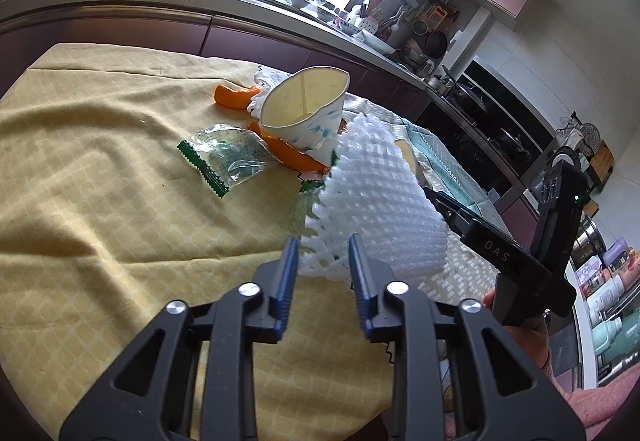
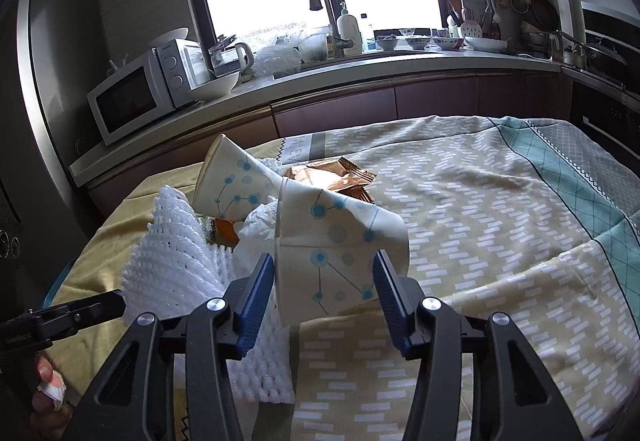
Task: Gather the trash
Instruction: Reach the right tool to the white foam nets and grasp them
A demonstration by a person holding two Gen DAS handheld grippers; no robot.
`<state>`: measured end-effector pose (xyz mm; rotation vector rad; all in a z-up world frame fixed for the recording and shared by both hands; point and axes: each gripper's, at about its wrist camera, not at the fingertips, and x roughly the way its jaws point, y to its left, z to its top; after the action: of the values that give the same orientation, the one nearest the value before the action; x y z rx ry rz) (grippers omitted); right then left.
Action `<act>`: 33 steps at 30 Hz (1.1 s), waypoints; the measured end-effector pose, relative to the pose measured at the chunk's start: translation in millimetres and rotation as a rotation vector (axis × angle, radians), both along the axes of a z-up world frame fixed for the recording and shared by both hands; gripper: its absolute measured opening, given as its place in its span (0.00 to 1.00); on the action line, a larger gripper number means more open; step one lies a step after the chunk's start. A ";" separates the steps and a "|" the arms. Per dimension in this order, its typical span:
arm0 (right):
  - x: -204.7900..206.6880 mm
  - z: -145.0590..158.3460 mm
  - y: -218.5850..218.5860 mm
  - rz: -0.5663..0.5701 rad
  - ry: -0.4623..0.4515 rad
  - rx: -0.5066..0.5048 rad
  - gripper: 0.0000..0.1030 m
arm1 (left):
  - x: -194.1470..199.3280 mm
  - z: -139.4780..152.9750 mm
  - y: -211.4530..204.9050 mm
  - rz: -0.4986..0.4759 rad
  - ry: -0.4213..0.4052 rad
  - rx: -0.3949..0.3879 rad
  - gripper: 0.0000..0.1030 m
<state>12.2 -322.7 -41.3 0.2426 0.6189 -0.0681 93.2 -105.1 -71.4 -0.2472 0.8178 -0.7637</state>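
The white foam net (image 1: 372,201) lies just ahead of the left tongs (image 1: 323,245), its frayed near edge between the parted fingers; whether they press it I cannot tell. It looks feather-light, squashy and springy, so pinching that edge seems best. The crushed paper cup (image 2: 328,261) sits between the right tongs (image 2: 324,265), which look closed against its thin, easily dented sides. Beyond lie another cup (image 1: 308,109), a clear wrapper (image 1: 224,161) and orange peel (image 1: 234,95). Bare cloth (image 2: 500,221) to the right gives room.

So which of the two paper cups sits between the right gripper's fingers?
The crushed paper cup nearest the camera, flattened and creased, sits between the right gripper fingers. The other cup lies farther back, still round, its mouth facing away.
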 end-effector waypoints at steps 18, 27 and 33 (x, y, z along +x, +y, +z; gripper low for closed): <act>-7.4 -1.3 -21.5 -0.090 -0.009 -0.099 0.08 | 16.1 -5.5 -22.4 -0.078 0.026 -0.047 0.09; -12.1 2.7 -21.1 -0.110 -0.023 -0.150 0.45 | 0.9 13.7 -4.3 -0.085 -0.034 -0.089 0.08; -19.2 7.8 -0.8 0.009 -0.071 -0.123 0.47 | -1.1 21.2 18.7 -0.071 -0.035 -0.141 0.08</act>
<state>-7.0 -323.5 -33.5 0.1224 0.5431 -0.0881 92.1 -86.4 -50.1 -0.3316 0.7439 -0.8918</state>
